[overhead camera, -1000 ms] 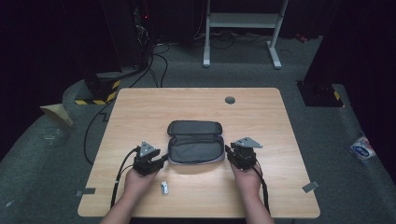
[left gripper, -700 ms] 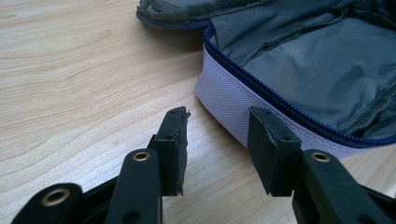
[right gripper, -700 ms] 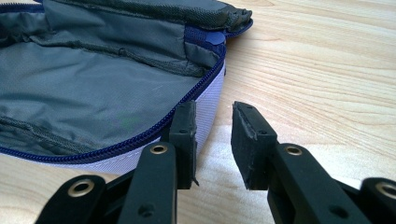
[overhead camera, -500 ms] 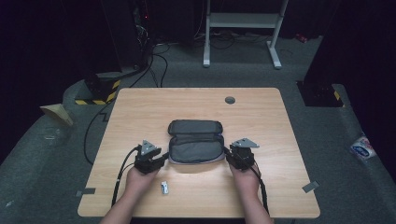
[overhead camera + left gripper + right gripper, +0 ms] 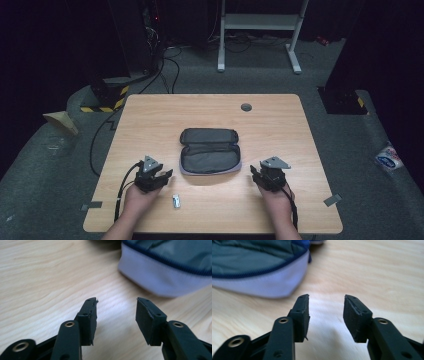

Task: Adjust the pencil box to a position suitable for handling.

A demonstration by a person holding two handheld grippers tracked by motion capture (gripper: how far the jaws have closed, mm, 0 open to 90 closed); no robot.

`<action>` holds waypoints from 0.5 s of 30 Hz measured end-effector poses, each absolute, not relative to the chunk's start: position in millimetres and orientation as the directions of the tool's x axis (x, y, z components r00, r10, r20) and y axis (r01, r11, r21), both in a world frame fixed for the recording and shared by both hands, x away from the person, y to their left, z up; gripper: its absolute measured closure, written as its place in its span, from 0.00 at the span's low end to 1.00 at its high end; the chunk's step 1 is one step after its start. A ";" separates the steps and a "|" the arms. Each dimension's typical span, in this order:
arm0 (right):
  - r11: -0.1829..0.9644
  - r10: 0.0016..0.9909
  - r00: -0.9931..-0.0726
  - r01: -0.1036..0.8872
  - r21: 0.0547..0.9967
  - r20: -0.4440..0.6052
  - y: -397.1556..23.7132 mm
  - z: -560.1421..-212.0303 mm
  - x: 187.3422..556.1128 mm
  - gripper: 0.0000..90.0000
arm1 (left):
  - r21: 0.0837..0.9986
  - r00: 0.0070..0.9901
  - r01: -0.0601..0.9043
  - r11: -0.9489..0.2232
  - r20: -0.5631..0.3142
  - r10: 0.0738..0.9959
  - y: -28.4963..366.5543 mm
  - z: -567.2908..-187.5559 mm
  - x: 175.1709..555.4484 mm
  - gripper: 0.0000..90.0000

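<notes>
A grey zip pouch [image 5: 209, 151] lies open in the middle of the wooden table [image 5: 150, 120]. My left gripper [image 5: 167, 174] rests on the table just left of the pouch's near corner. In the left gripper view its jaws [image 5: 117, 301] stand open with nothing between them and have just been opening; the pouch's pale rim [image 5: 162, 277] lies ahead on the right. My right gripper [image 5: 253, 172] sits a short way right of the pouch. Its jaws [image 5: 326, 298] have also just been opening and hold nothing, with the pouch [image 5: 257, 277] ahead on the left.
A small metal piece [image 5: 176, 201] lies near the table's front edge, beside the left hand. A round grommet [image 5: 246, 107] is set in the far side of the table. Cables [image 5: 107, 130] hang off the table's left side, and a white stand [image 5: 257, 30] is on the floor behind.
The right gripper has drawn away from the pouch's right end, to the right and toward the person, and its jaws have opened. The left gripper has stayed where it was.
</notes>
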State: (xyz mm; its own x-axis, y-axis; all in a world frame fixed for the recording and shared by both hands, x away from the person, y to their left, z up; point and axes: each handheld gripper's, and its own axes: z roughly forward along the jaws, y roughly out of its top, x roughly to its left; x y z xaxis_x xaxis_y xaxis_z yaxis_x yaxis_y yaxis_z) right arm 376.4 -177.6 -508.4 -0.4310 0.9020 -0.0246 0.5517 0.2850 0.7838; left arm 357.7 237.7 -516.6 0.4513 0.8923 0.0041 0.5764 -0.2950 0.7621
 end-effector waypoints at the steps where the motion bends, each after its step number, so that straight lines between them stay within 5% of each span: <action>1: 0.285 0.904 -0.428 0.557 0.780 -0.024 -180.3 -509.2 375.1 0.60 | 0.762 0.451 0.582 -0.285 -0.011 0.892 240.9 -516.2 355.6 0.56; 15: 0.286 0.924 -0.381 0.615 0.734 -0.040 -212.9 -522.9 352.1 0.44 | 0.739 0.442 0.612 -0.282 -0.025 0.896 270.5 -523.1 328.9 0.53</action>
State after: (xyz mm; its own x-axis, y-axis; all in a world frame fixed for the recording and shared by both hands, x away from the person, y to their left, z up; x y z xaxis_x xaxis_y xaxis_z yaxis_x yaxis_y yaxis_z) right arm 352.1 -212.9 -522.9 -0.3814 0.9236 -0.0401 0.6155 0.2861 0.7344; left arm 328.9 270.5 -523.1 0.4425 0.8965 -0.0245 0.6120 -0.2819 0.7389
